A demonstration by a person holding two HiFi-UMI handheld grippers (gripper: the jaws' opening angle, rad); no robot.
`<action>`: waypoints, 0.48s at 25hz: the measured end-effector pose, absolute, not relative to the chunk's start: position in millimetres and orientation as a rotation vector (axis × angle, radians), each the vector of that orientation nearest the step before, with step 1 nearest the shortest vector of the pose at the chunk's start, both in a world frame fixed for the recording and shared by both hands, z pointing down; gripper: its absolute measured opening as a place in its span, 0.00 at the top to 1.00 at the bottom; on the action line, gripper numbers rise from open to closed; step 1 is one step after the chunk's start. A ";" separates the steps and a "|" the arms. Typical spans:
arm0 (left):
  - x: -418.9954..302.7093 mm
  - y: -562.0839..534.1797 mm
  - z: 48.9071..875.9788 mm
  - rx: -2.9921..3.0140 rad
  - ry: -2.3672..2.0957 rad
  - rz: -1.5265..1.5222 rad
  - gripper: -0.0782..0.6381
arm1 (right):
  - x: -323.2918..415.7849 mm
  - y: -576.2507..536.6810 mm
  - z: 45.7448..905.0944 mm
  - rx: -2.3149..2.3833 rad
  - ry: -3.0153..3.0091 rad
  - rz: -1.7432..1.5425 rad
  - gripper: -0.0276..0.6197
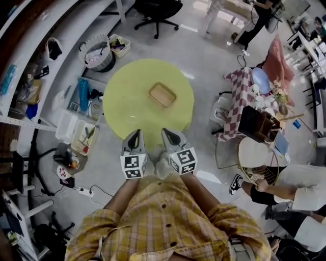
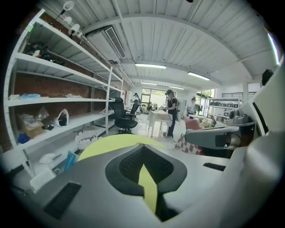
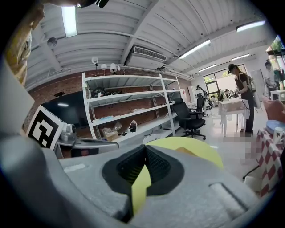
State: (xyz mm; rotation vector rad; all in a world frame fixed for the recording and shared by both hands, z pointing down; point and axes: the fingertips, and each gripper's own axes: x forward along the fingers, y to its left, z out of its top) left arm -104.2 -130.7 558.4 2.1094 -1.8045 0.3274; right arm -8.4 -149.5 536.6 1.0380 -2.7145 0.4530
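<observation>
A round yellow table (image 1: pixel 127 102) stands in front of me, with a shallow tan tray (image 1: pixel 162 95) near its middle. My left gripper (image 1: pixel 135 132) and right gripper (image 1: pixel 167 131) hover side by side over the table's near edge, short of the tray. Both are shut with nothing between the fingers. In the left gripper view the left gripper (image 2: pixel 143 147) has its tips touching, and the yellow table (image 2: pixel 107 142) shows past them. The right gripper (image 3: pixel 145 147) looks the same in its own view, with the table (image 3: pixel 196 149) beyond it.
White shelving (image 1: pixel 35 66) with clutter runs along the left. A white basket (image 1: pixel 98 52) and an office chair (image 1: pixel 157 10) lie beyond the table. A checkered-cloth table (image 1: pixel 243 97) and a seated person (image 1: pixel 290 186) are on the right. A power strip (image 1: pixel 84 192) lies on the floor.
</observation>
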 end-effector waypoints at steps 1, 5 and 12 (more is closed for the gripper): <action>-105.7 -131.1 561.2 2.107 -1.800 0.340 0.89 | -10.5 -149.1 537.3 1.041 -2.714 0.454 0.96; -113.5 -134.0 572.7 2.100 -1.761 0.387 0.89 | -21.0 -149.0 539.7 1.047 -2.712 0.449 0.96; -117.7 -143.0 588.2 2.112 -1.726 0.403 0.89 | -25.3 -150.0 551.6 1.060 -2.691 0.497 0.96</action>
